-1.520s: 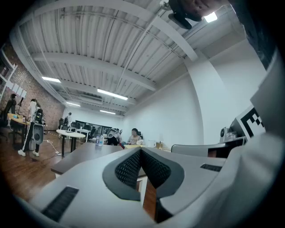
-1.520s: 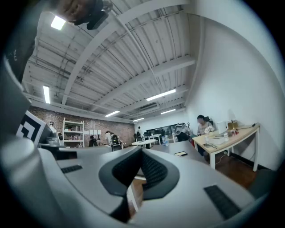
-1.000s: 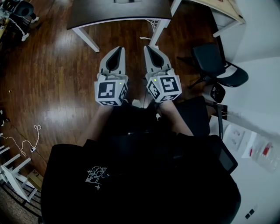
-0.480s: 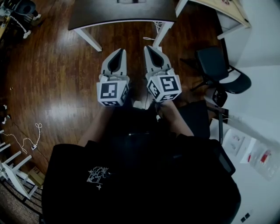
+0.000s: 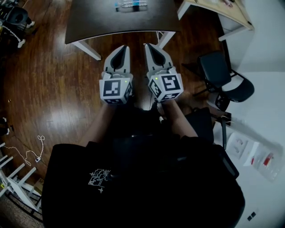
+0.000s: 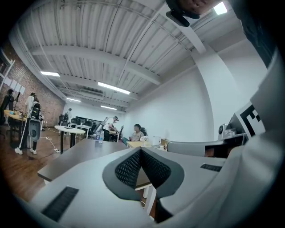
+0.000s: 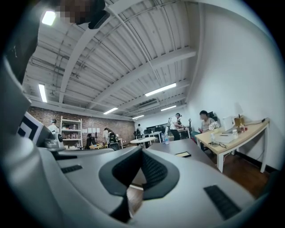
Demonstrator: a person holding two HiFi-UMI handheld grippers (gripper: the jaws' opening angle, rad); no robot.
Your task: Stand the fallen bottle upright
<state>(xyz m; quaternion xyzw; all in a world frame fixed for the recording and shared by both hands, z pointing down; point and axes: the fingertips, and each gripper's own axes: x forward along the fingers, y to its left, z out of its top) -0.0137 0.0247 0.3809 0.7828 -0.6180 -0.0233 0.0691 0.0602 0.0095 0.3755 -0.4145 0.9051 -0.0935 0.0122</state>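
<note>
Bottle [image 5: 130, 4] is lying at the far edge of the desk [image 5: 98, 20]. Its long axis seems to be running along that edge, though it is showing too small for me to be sure. I am holding my left tool [image 5: 123, 48] just short of the desk's near edge, jaws pressed together on nothing. My right tool [image 5: 148, 46] is sitting just beside it, likewise closed up and empty. Both are pointing across the desk toward the bottle, and I am judging the left slightly better lined up.
</note>
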